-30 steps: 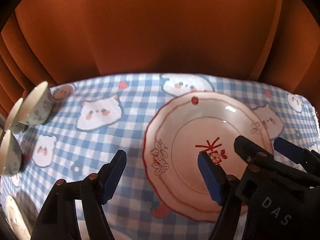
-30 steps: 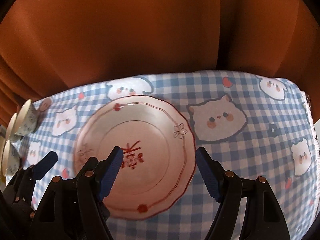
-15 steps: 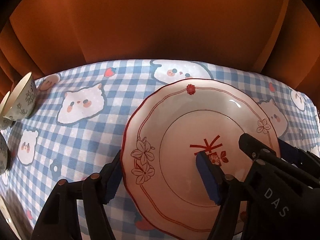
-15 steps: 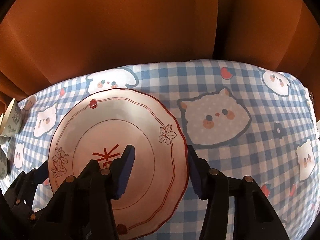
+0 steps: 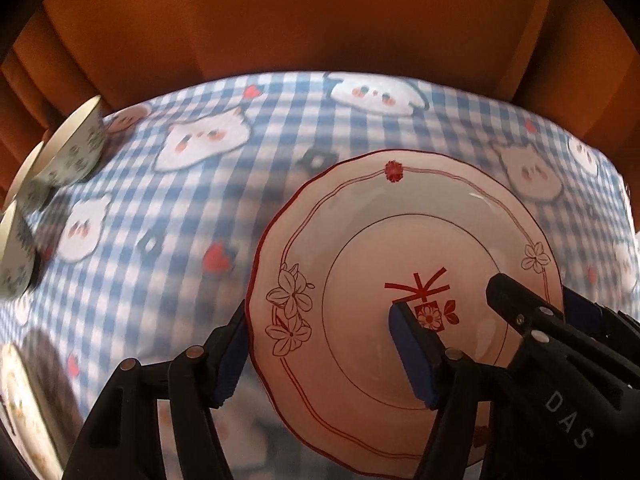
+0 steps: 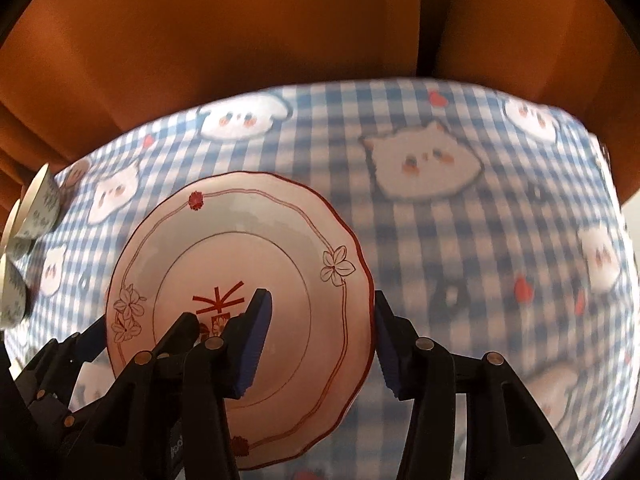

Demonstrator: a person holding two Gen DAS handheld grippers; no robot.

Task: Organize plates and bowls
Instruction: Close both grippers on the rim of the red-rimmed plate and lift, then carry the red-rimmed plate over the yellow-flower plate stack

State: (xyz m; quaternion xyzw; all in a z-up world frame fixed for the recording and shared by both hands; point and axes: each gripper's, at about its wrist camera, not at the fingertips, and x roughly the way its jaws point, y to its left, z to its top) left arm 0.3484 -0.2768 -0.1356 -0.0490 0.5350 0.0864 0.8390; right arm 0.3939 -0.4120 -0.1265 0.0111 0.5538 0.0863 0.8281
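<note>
Beyond your fingers, a blue gingham tablecloth point(image 5: 280, 128) with animal faces meets orange-brown curtain folds point(image 6: 240, 32); lighting warm.

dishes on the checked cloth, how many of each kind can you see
plate: 1, pink with red trim, between the fingers of both tools
bowls: 3 at the left edge, patterned
total: 4 dishes; anything past the frame edge is not counted

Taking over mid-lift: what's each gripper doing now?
Left gripper: closing across the plate rim; firm grip cannot be told.
Right gripper: closed on the plate's opposite rim, holding it.
</note>
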